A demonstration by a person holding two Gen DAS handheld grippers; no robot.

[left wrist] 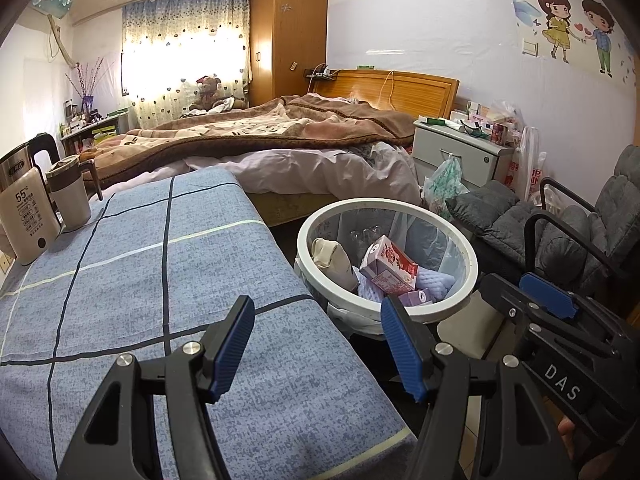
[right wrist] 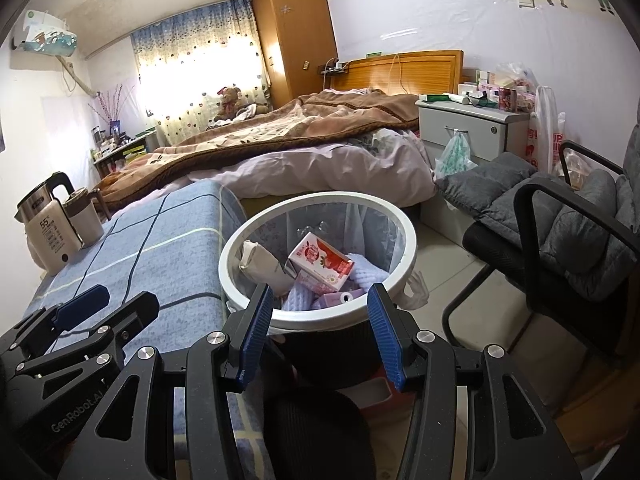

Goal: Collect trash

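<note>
Two pairs of tongs are hanging side by side in front of me, and I am holding both angled down toward a bedroom floor. Going from the left: a kettle (left wrist: 18, 168), a cream electric warmer (left wrist: 28, 216) and a lidded mug (left wrist: 68, 196) are standing at the far corner of a desk (left wrist: 160, 280) draped in blue checked cloth, out of the working area; nothing else is lying on the cloth that I can see.

The left tongs (left wrist: 316, 348) are hovering over the desk's near right edge, blue pads apart, nothing between them. I judge they are standing idle because the desk holds no loose rubbish to lift.

Just beside the desk, on the floor, the bin (right wrist: 400, 216) is sitting, white-rimmed and lined with a clear bag. The trash is already inside it: a pale crumpled paper bag (right wrist: 260, 264) against the left wall, a pink-and-red drink carton (right wrist: 320, 258) lying tilted on top, lilac packets (right wrist: 340, 300) beneath.

The right tongs (right wrist: 316, 332) are hanging just short of the bin's near rim, also parted and empty, aimed into its mouth, probably placed for dropping or for gathering the liner.

Further right a grey cushioned chair (right wrist: 580, 232) is standing close to the bin. Behind everything lies an unmade bed (right wrist: 300, 136).
</note>
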